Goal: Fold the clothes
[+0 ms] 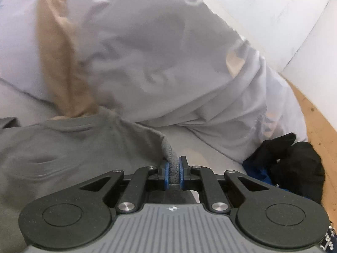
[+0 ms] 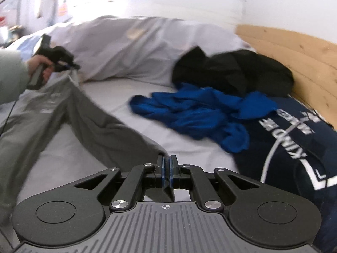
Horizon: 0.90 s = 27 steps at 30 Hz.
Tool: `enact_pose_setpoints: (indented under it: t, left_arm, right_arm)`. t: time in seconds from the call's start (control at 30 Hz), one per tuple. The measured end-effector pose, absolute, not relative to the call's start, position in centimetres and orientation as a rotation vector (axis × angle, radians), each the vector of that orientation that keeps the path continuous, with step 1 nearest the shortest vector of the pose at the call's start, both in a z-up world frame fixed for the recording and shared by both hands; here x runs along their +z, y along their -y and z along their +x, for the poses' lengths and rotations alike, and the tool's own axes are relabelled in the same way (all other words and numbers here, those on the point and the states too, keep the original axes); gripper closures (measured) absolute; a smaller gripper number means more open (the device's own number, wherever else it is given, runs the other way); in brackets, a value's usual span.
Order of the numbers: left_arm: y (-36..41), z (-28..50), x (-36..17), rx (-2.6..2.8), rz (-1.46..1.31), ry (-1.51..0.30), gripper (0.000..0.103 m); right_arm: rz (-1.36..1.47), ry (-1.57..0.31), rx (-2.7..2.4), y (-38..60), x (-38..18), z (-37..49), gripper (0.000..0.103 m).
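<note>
Bright daylight, blown-out upper background, both views.
Motion blur smears bedding [image 1: 147,48] and clothes; fisheye bends edges, dark corners; soft shadows.

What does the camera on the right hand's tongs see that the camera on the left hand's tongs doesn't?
Only the right view shows the blue garment, the navy printed shirt and the hand with the left tongs. Only the left view shows the tan fabric. Both show the grey garment, pinched by the left tongs and the right tongs, plus the black clothes and white bedding.
</note>
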<state>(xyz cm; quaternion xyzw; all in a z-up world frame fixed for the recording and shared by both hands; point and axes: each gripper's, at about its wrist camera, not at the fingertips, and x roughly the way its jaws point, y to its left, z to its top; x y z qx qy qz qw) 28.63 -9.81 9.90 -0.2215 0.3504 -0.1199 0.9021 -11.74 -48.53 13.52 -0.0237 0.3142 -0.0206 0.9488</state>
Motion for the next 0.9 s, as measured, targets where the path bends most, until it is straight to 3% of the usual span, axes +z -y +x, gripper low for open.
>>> enact_pose_setpoints:
  t: [0.47, 0.5, 0.53, 0.63, 0.8, 0.83, 0.9]
  left_arm:
    - [13.5, 34.0, 3.1, -0.05, -0.366, -0.785, 0.09]
    - [13.6, 34.3, 3.0, -0.046, -0.361, -0.78, 0.087]
    - [13.7, 34.5, 2.8, -0.04, -0.351, -0.783, 0.077]
    - [14.2, 34.6, 2.6, -0.056, -0.312, -0.786, 0.07]
    - [14.1, 32.4, 3.7, -0.182, -0.33, -0.724, 0.038]
    - [13.9, 31.6, 4.2, -0.211, -0.348, -0.71, 0.029]
    - [13.1, 29.4, 5.6, -0.268, -0.376, -0.67, 0.023]
  right_arm:
    - [0.023, -0.766, -0.069, 55.5, 6.5, -2.2, 0.097]
    - [0.009, -0.776, -0.081, 55.7, 6.0, -1.7, 0.097]
    - [-0.005, -0.786, -0.093, 55.8, 5.6, -1.2, 0.097]
    - [-0.051, -0.815, -0.14, 55.9, 4.0, 0.0, 0.093]
    - [-0.128, -0.797, -0.256, 54.7, 3.5, -0.2, 0.07]
    - [-0.139, -0.79, -0.274, 54.5, 3.5, -0.5, 0.062]
    - [-0.119, -0.787, -0.267, 53.9, 4.1, -1.5, 0.053]
